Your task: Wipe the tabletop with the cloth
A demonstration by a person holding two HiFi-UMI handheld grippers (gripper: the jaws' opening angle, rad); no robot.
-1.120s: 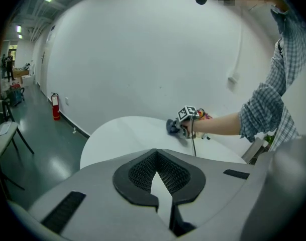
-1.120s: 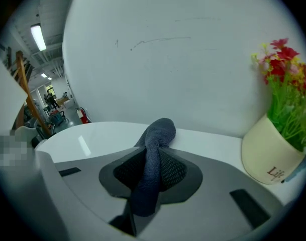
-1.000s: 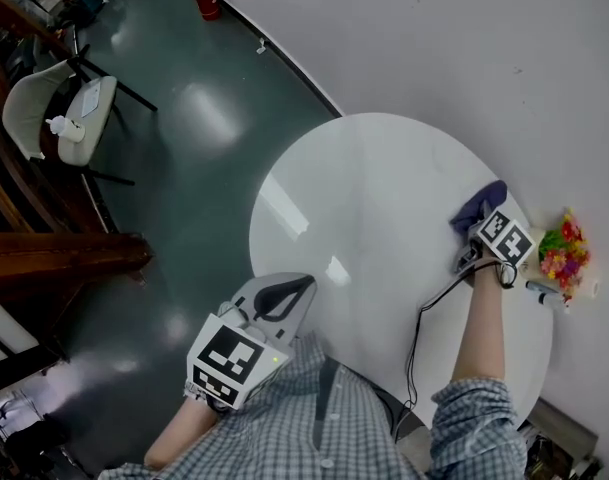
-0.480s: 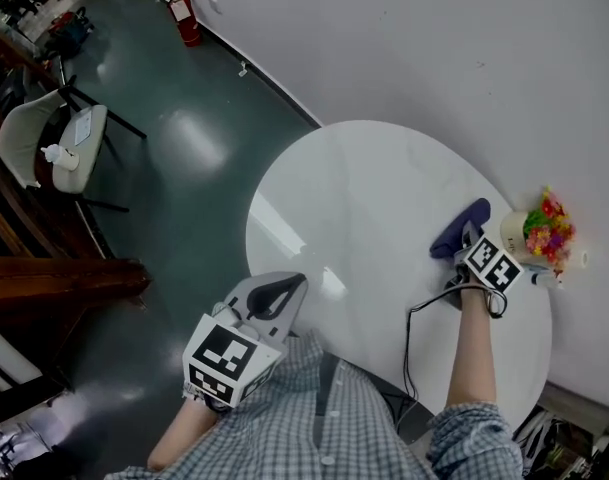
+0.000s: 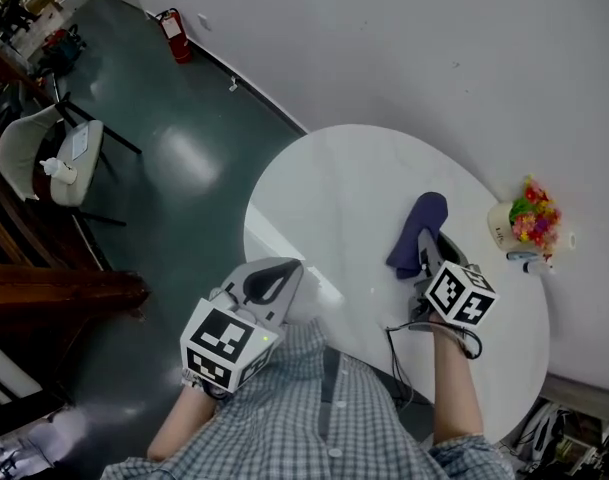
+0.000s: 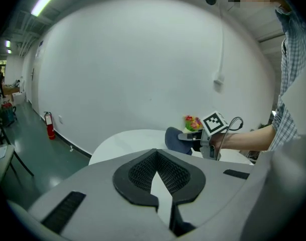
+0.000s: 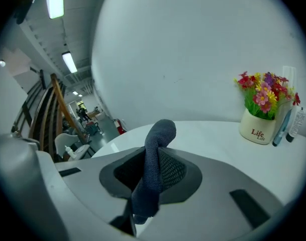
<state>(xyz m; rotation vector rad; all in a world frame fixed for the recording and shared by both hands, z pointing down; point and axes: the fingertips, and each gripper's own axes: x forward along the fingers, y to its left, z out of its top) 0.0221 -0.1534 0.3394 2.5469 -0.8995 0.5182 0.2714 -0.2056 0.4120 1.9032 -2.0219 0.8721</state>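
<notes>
A round white surface (image 5: 344,178) fills the middle of the head view, set close to a plain white wall (image 5: 404,38). Dark green floor (image 5: 184,148) spreads to the left, with a pale chair (image 5: 34,148) at the left edge and a red extinguisher (image 5: 171,34) at the upper left. A flower pot (image 5: 522,220) stands at the surface's right rim.

The blue cloth (image 5: 416,233) sits right of the surface's centre, clenched at its lower end by the right hand-held gripper (image 5: 426,258). Its long axis runs up the frame, and the free end points toward the wall. In the right gripper view it rises from the jaws and curls over. The left hand-held gripper (image 5: 272,281) is clenched on nothing, at the surface's lower-left edge.
</notes>
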